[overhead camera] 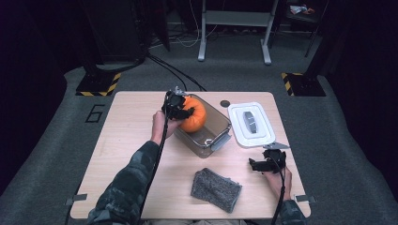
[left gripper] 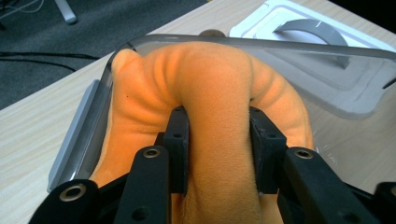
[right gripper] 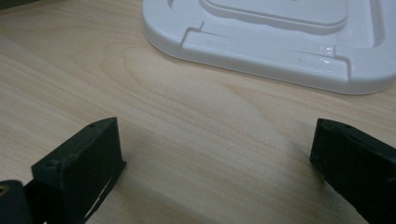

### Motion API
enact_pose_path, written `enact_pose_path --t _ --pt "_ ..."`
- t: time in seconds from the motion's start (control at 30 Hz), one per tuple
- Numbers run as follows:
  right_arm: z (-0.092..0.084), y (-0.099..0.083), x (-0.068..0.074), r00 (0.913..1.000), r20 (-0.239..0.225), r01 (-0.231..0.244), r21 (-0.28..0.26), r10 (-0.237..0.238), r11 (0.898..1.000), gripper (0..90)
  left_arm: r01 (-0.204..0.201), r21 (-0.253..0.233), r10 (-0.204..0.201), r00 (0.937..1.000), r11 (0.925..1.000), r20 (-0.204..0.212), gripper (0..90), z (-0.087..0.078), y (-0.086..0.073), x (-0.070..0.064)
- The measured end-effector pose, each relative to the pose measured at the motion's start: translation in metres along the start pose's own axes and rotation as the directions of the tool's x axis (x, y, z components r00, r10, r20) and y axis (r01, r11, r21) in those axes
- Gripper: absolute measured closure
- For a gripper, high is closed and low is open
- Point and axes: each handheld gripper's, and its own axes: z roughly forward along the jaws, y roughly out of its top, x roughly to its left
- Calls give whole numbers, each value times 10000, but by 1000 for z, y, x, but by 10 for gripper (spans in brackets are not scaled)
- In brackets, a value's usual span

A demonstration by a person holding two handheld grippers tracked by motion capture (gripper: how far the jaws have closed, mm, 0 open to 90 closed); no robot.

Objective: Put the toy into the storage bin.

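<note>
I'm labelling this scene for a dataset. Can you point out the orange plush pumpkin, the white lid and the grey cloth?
orange plush pumpkin (overhead camera: pixel 196 117): high view, its rounded side inside the clear container.
white lid (overhead camera: pixel 238 129): high view, bare left part of the lid.
grey cloth (overhead camera: pixel 215 189): high view, middle of the folded cloth.

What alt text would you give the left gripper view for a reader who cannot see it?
The left gripper has its two black jaws shut on a soft orange plush pumpkin, pinching a fold of it at the open clear container. Beyond, a white lid with a grey handle lies on the wooden table.
</note>
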Motion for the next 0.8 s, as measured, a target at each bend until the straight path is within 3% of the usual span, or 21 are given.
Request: enact_pose_path --t 0.17,0.4,0.57,0.7,0.8 --pt "0 0 0 10000 -5 -3 -2 3 10000 14 61 242 -59 10000 9997 -80 627 7 1 -1" --pt "0 0 0 10000 -7 2 -3 -2 10000 14 114 757 -102 9998 9971 -165 521 15 0 -2" --pt "0 0 0 10000 -13 -2 -1 2 10000 15 -78 1493 119 9996 9888 -263 421 21 2 -3" --pt "0 0 0 10000 -16 1 -1 -1 10000 16 -7 1941 39 9999 9810 -159 370 27 0 -2" --pt "0 0 0 10000 -19 -1 -5 1 10000 16 14 1939 -31 10000 9810 85 312 29 -1 -1"
